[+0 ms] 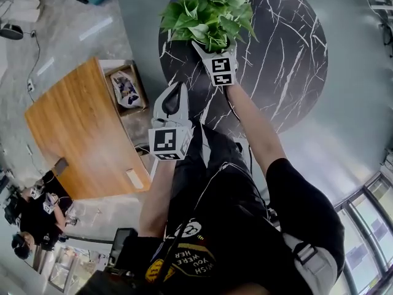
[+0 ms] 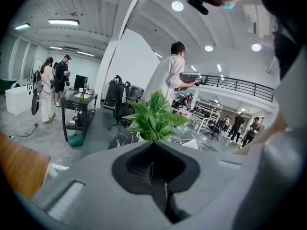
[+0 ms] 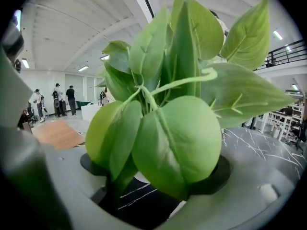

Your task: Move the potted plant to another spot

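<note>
The potted plant [image 1: 209, 8], with broad green leaves, stands on the near left part of a round black marble table [image 1: 288, 60]. My right gripper [image 1: 215, 43] reaches in under the leaves with its jaws spread wide. In the right gripper view the plant [image 3: 177, 119] fills the picture, and only a sliver of white pot [image 3: 139, 178] shows behind the leaves between the jaws. I see no pad pressing on it. My left gripper [image 1: 178, 91] hangs back, short of the table, with its jaws together and nothing in them. Its own view shows the plant [image 2: 153, 119] ahead.
A wooden table [image 1: 80, 128] with a small open box [image 1: 126, 88] stands to the left of the marble table. Ahead stand a person in white carrying a laptop [image 2: 168, 75], a black desk [image 2: 79, 104] and several people further off. A glass railing [image 1: 368, 208] runs at the lower right.
</note>
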Demonstrator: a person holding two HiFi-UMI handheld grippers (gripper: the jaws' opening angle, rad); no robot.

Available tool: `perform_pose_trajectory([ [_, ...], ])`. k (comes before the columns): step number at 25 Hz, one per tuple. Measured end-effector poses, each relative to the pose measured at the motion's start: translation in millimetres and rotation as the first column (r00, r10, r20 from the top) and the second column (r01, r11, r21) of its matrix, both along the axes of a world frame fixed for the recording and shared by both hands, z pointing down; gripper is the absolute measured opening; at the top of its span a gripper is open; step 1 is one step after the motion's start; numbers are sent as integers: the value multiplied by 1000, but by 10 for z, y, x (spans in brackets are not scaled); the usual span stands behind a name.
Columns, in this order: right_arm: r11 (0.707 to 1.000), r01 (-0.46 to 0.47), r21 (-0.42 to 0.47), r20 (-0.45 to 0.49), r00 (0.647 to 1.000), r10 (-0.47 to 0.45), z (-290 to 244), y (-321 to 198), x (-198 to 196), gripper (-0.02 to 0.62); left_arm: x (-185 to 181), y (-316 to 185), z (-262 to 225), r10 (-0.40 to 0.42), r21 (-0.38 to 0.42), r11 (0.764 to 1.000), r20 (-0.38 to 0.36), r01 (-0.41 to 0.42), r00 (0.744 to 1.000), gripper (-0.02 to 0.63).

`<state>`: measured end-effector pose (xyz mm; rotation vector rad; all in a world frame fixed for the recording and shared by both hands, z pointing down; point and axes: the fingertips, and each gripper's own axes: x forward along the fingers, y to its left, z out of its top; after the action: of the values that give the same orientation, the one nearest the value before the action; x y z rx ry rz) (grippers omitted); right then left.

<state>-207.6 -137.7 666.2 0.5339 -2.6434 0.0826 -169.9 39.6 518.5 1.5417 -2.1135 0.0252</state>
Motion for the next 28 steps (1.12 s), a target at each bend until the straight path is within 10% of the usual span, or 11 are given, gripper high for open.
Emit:
perform_pose_trajectory([
  [14,996,-90,-15,-12,996,90,31,-487,390,456,68,-305,89,73,-26,997,48,-72,996,5],
  [28,916,-400,-23,-44,916,399,66,-1799,1932,453,458,-1034,199,227,-34,974,54,-226,972,5],
])
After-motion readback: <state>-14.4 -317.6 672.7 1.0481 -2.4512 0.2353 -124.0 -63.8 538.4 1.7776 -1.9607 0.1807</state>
